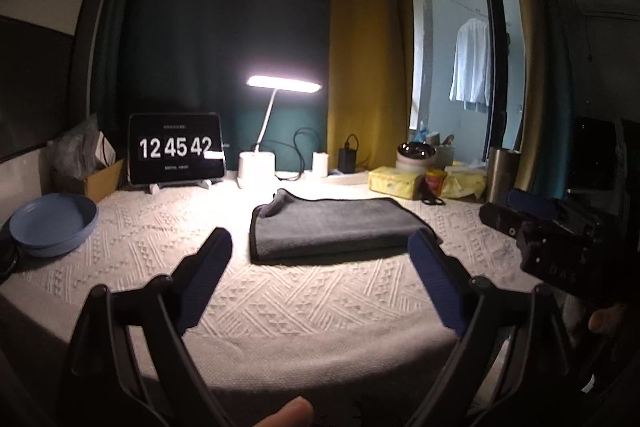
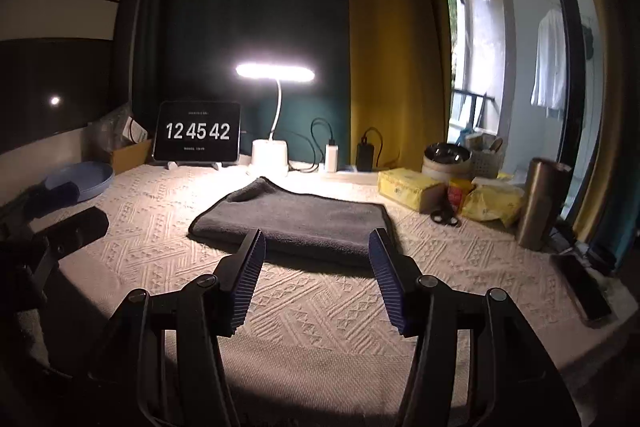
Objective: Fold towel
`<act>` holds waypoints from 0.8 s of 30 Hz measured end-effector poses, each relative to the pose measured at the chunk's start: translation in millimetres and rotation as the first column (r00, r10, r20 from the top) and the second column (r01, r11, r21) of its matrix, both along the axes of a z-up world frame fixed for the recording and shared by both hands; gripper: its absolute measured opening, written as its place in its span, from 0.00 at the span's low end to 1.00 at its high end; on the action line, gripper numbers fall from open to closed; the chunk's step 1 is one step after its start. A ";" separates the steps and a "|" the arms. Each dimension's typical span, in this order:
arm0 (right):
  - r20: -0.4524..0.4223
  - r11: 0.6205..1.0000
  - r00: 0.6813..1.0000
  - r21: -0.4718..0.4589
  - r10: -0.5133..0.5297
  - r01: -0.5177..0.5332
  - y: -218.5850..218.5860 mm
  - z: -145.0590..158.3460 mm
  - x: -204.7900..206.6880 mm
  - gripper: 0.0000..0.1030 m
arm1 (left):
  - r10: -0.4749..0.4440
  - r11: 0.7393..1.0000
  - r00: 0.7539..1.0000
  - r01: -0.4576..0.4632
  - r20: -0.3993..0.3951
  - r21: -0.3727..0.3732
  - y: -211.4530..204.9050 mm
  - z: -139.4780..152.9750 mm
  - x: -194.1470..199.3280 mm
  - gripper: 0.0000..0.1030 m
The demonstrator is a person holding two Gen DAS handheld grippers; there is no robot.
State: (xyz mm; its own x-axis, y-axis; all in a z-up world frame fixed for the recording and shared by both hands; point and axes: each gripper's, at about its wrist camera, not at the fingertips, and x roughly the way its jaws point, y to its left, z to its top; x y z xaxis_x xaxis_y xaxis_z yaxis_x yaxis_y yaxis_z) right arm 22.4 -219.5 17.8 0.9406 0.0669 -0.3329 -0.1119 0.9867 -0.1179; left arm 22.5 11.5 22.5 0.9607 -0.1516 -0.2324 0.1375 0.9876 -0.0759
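A grey towel (image 1: pixel 332 227) lies folded flat in a rectangle on the white patterned tablecloth (image 1: pixel 280 291). Its back left corner is bunched up. It also shows in the right wrist view (image 2: pixel 296 223). My left gripper (image 1: pixel 320 247) is open and empty, held just short of the towel's near edge. My right gripper (image 2: pixel 318 245) is open and empty, its tips over the towel's near edge. The right gripper's body shows at the right of the left wrist view (image 1: pixel 560 235).
A blue bowl (image 1: pixel 54 225) sits at the left. A tablet clock (image 1: pixel 176 155) and a lit desk lamp (image 1: pixel 260 163) stand at the back. Yellow packs (image 2: pixel 412 189), scissors (image 2: pixel 444 215) and a metal tumbler (image 2: pixel 540 203) are at the right, with a phone (image 2: pixel 580 283) near the edge.
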 end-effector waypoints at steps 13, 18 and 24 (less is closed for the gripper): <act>0.049 0.998 0.998 0.038 -0.045 0.043 -6.4 8.3 -55.9 0.57 | 0.105 0.993 0.982 -0.111 0.155 0.033 8.4 12.9 -66.9 0.89; 0.055 0.998 0.997 0.026 -0.051 0.049 -4.7 5.4 -58.1 0.57 | 0.106 0.993 0.982 -0.113 0.155 0.032 9.2 14.0 -67.7 0.89; 0.056 0.998 0.997 0.026 -0.052 0.050 -4.3 4.6 -58.3 0.57 | 0.101 0.993 0.983 -0.108 0.154 0.036 7.8 14.3 -67.5 0.89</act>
State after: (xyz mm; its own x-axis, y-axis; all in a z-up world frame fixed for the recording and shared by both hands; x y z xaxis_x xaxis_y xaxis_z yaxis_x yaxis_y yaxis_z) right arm -35.9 -223.8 22.4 0.9603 0.0258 -0.2778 -0.0551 0.9936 -0.0983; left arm -45.0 19.3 36.8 0.9954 -0.0410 -0.0867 0.0396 0.9991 -0.0180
